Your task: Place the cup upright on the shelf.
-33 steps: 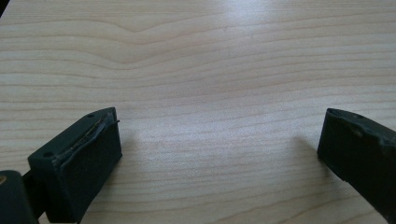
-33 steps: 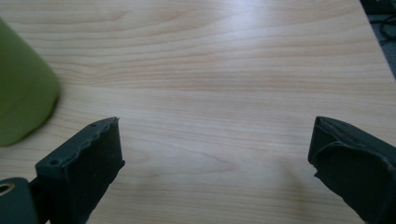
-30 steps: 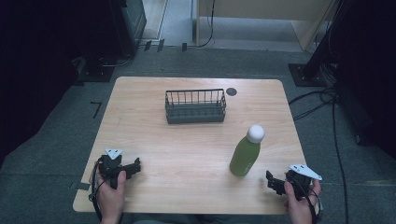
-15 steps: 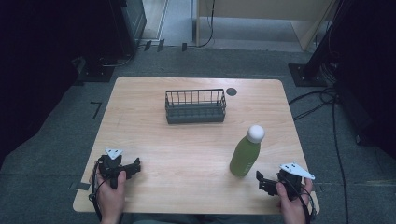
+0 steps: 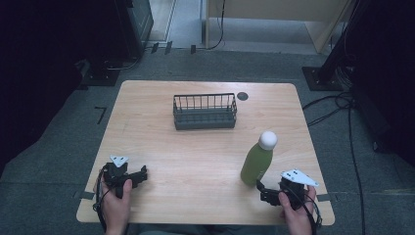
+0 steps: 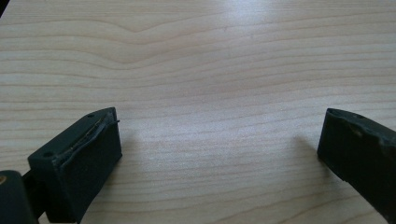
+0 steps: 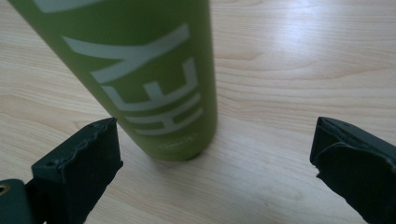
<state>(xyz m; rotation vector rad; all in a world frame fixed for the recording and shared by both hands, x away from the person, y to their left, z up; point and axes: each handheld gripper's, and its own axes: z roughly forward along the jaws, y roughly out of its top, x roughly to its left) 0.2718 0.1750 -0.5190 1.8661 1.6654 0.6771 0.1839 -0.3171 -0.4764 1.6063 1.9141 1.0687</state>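
We've got the right gripper [image 5: 268,192] w/ jaws spread wide, just short of the green bottle [image 5: 258,162] standing upright, front-right on the table [image 5: 205,156]. We'd centre it, grip low, squeeze evenly. Left gripper [image 5: 138,176] spread too, idle.

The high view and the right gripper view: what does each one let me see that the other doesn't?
High view alone: the wire basket at the table's far side, the bottle's white cap, the left hand-held gripper and dark floor around.

Right gripper view alone: white lettering on the bottle's side, and the right hand-held gripper with jaws wide apart, the bottle's base nearer its left jaw.

Both: the green bottle standing upright on the wooden table.
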